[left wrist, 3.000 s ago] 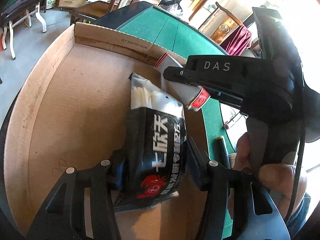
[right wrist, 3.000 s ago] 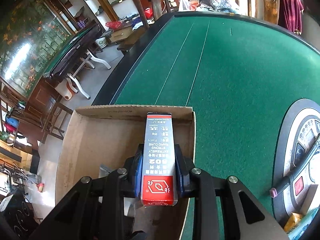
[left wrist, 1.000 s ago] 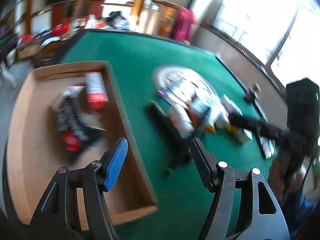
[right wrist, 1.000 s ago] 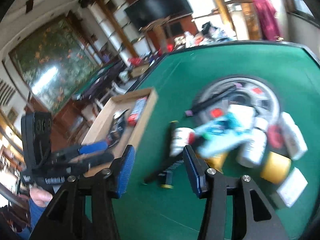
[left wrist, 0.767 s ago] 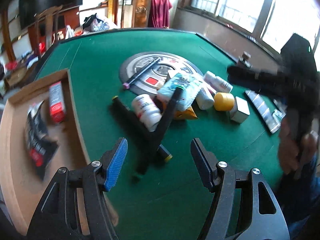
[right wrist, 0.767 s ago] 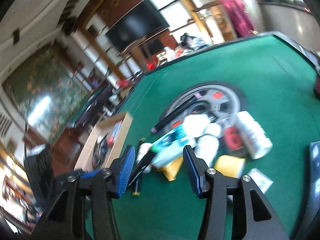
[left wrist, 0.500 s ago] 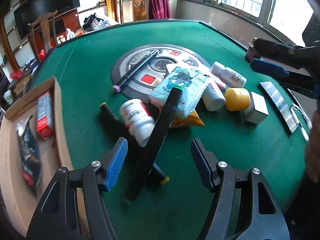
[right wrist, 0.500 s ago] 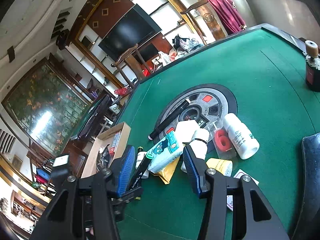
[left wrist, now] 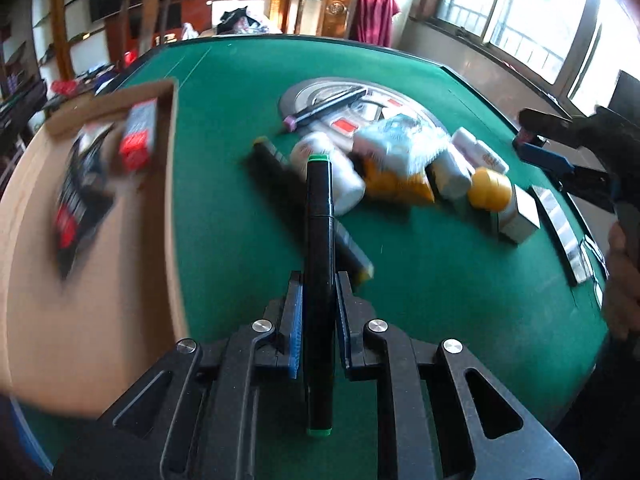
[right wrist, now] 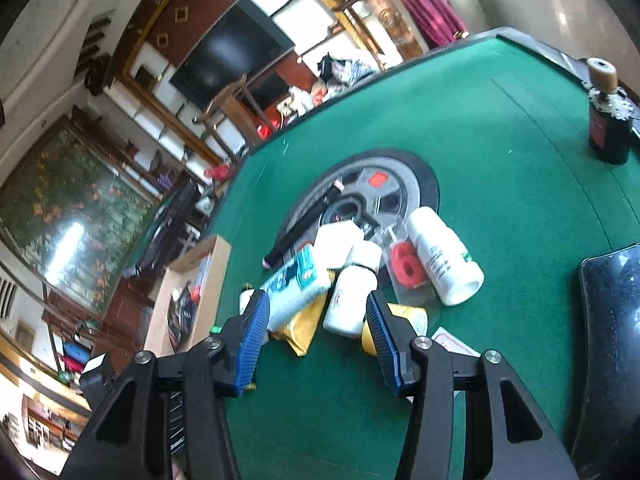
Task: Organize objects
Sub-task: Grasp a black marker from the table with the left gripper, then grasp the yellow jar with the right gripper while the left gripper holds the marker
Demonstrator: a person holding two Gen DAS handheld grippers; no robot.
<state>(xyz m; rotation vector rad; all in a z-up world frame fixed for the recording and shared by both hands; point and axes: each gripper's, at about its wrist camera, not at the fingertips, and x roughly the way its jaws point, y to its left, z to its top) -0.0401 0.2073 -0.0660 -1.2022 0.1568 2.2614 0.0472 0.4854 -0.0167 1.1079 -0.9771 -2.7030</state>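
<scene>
The left gripper (left wrist: 318,300) is clamping a black marker with green ends (left wrist: 318,240), the marker running straight toward twelve o'clock between the blue pads (left wrist: 295,320). The step in hand looks like picking up the marker. Next it probably needs lifting clear of the second dark marker (left wrist: 308,208) lying crossed beneath it, then carrying toward ten o'clock into the cardboard box (left wrist: 120,280), where a black packet (left wrist: 76,200) and a red-and-white carton (left wrist: 138,140) are already lying. The right gripper (right wrist: 316,336) is hovering with jaws apart and empty over the pile; a white bottle (right wrist: 352,296) is sitting at its twelve o'clock, a larger one (right wrist: 444,256) farther at one o'clock.
</scene>
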